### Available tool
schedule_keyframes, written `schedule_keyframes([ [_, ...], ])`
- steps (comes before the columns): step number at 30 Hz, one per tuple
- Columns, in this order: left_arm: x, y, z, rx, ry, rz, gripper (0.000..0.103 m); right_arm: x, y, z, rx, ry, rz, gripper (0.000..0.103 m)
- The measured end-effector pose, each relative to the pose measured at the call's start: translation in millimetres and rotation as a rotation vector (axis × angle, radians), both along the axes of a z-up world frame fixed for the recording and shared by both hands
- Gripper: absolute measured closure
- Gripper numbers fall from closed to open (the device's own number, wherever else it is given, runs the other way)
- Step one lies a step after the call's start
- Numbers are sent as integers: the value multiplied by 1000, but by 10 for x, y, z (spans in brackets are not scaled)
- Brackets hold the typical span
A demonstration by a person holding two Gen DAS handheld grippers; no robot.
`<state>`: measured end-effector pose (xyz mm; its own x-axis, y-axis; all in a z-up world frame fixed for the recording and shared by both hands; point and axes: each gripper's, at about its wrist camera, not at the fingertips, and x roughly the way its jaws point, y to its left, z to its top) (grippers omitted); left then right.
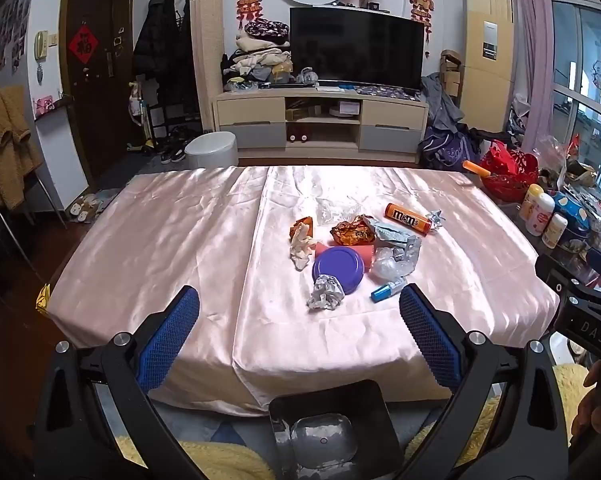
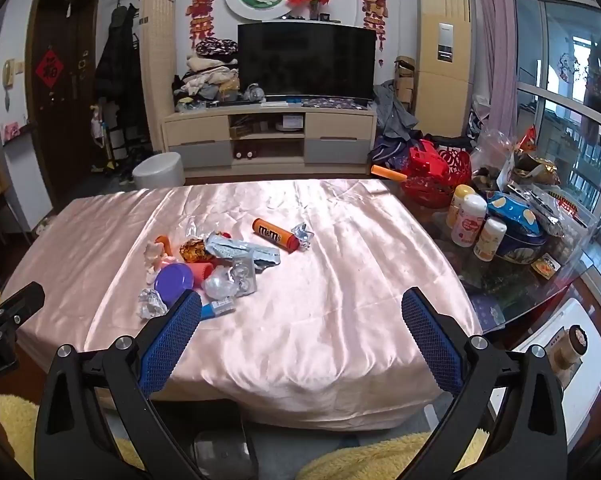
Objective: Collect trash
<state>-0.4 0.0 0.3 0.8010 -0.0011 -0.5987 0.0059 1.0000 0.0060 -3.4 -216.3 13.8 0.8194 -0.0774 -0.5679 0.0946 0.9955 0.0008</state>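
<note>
Two black-framed grippers, left gripper [image 1: 299, 305] and right gripper [image 2: 301, 309], blue textured pads, silver screws.

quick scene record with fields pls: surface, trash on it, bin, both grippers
surface: table under pink satin cloth
trash pile: purple lid, orange m&m's tube, crumpled foil ball, orange wrapper, clear plastic, small blue tube
bin: black, on the floor below the near table edge
left gripper: open, empty
right gripper: open, empty

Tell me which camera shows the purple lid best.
The left wrist view: the purple lid lies near centre, almost whole, only its near edge behind the crumpled foil ball. In the right wrist view it sits off left, partly hidden by the right gripper finger.
</note>
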Motion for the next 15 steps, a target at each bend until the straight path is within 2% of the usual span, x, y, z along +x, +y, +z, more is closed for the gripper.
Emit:
schedule_keyframes([
  [15, -29, -8, 64, 4, -15, 10, 8, -63, 30, 101, 2, -20, 17, 3],
])
